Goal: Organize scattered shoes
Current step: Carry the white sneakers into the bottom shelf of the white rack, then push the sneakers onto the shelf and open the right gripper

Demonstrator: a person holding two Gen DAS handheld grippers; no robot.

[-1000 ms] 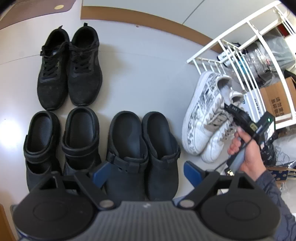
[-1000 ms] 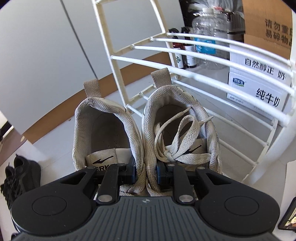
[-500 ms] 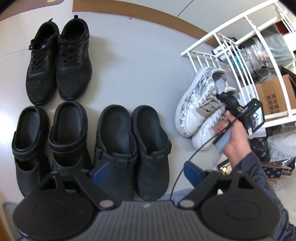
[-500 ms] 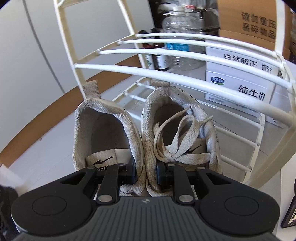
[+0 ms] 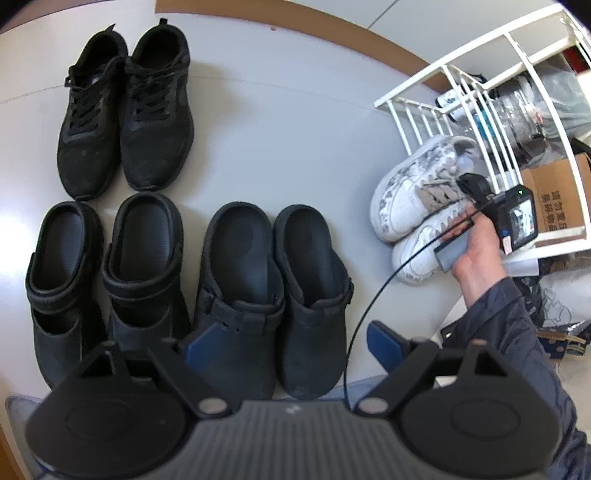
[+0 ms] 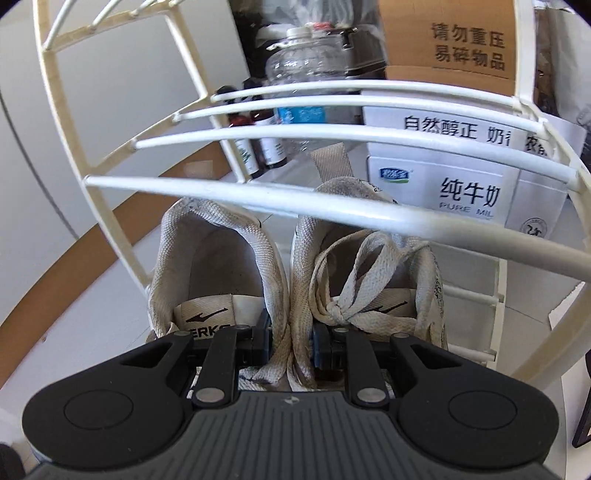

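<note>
Four pairs of shoes share the pale floor I am looking down on, and most of the open room lies in its middle, between the dark pairs on the left and the white wire rack at the right edge. A brown skirting strip marks the floor's far edge.

Largest after the floor is that rack, whose bars cross right over my right view; behind them stand a milk carton, a cardboard box and a clear plastic bottle.

Next, the black sneakers sit side by side near the far left corner of the floor. Just nearer me, the black clogs line up beside the navy clogs, touching or nearly so.

My white sneakers are at the rack's lower opening, heels under the lowest bar, with little clearance above them. From the left camera they lie at the rack's front edge, tilted, one above the other.

My right claw is pinched narrow on the two inner collars of the white sneakers, holding both together. A hand in a dark sleeve carries it.

My left claw stands wide, holding nothing, above the navy clogs' toes.
</note>
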